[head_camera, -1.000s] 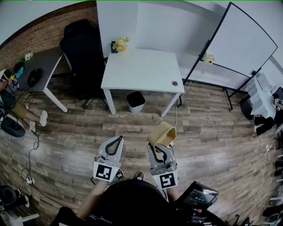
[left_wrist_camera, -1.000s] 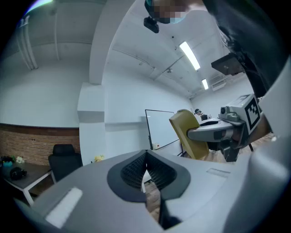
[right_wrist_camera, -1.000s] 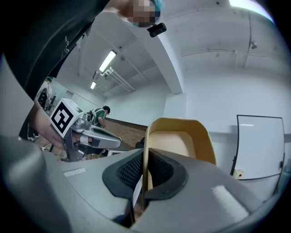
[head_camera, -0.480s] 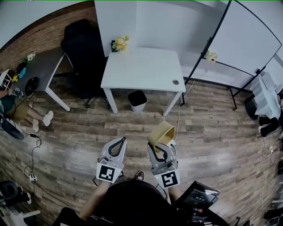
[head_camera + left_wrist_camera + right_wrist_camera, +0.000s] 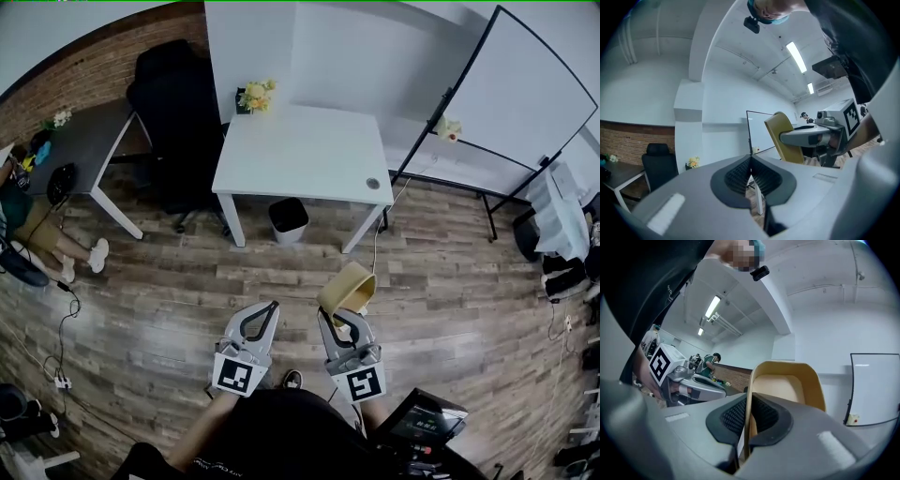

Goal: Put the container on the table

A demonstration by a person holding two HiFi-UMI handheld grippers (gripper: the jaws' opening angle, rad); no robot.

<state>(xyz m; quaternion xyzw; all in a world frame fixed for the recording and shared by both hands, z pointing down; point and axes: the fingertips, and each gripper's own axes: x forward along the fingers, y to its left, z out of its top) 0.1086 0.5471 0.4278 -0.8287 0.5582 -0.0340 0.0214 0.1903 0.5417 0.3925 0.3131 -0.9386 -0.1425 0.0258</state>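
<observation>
Now in hand: carrying the tan container (image 5: pixel 345 286) toward the white table (image 5: pixel 309 150); my judgement, the approach is under way and nothing is set down yet.
Container: in the air, well short of the table's near edge, tilted with its open side turned up and away.
Right gripper (image 5: pixel 339 319): clamped on one thin wall of the container (image 5: pixel 785 385); its jaws have just been closing tighter on that wall.
Left gripper (image 5: pixel 267 307): jaws together on nothing, beside the right one and equally far from the table.
Doing it well: keep the pinch firm, level the container, lower it onto the bare middle of the table, clear of the flowers (image 5: pixel 255 94) at the table's far left corner, then let go.
</observation>
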